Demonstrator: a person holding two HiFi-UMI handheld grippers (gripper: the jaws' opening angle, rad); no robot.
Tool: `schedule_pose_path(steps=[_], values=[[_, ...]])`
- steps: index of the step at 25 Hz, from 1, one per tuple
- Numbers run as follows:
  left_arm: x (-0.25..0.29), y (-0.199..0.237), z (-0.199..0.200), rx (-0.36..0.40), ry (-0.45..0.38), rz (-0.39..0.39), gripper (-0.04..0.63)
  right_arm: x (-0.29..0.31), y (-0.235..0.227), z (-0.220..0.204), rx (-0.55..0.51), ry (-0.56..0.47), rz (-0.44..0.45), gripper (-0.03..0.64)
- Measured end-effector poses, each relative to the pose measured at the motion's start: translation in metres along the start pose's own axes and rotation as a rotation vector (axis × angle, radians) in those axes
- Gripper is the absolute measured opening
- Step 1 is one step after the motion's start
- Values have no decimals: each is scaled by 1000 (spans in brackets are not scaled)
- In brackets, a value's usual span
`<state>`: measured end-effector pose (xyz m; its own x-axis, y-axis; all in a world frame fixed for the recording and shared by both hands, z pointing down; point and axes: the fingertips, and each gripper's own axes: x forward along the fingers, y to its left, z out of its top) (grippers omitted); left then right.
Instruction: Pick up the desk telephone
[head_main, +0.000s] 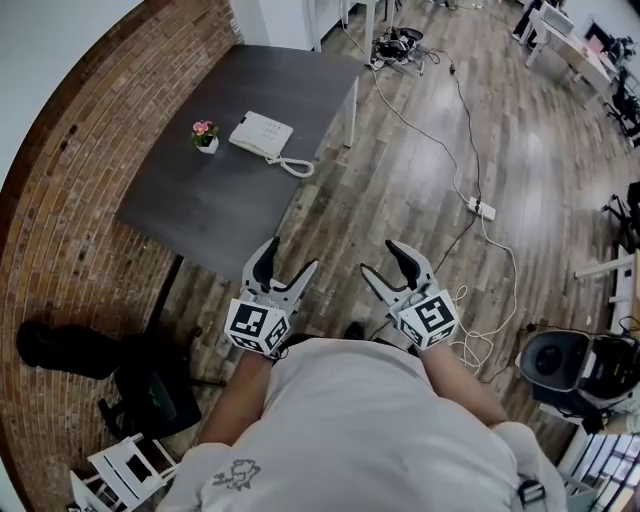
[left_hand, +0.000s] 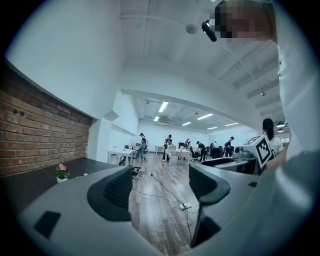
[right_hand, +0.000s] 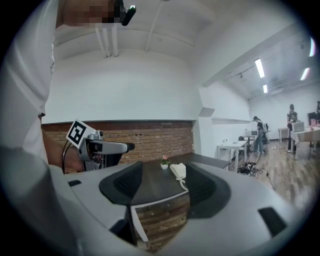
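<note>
The white desk telephone (head_main: 262, 135) lies on the dark grey table (head_main: 210, 205), its coiled cord (head_main: 296, 167) trailing toward the table's edge. A small potted pink flower (head_main: 205, 136) stands just left of it. My left gripper (head_main: 290, 256) and right gripper (head_main: 381, 258) are held side by side near my body, short of the table's near corner, both open and empty. In the right gripper view the telephone (right_hand: 178, 171) and the flower (right_hand: 164, 163) show far off between the open jaws of the right gripper (right_hand: 162, 182). The left gripper (left_hand: 160, 187) faces the open floor.
A brick wall (head_main: 80, 180) runs along the table's left side. A black chair (head_main: 150, 395) and a white rack (head_main: 125, 470) stand at lower left. A power strip (head_main: 481, 208) and cables cross the wooden floor. A black bin (head_main: 555, 365) sits at right. People stand at distant desks (left_hand: 175, 150).
</note>
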<state>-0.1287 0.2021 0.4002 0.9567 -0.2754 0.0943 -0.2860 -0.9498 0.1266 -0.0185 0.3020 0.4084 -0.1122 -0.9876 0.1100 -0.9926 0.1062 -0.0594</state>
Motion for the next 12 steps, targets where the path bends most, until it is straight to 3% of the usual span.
schedule_pose_path(steps=[12], values=[[76, -11, -1, -6, 10, -85, 362, -8, -59, -17, 37, 41, -97, 262]])
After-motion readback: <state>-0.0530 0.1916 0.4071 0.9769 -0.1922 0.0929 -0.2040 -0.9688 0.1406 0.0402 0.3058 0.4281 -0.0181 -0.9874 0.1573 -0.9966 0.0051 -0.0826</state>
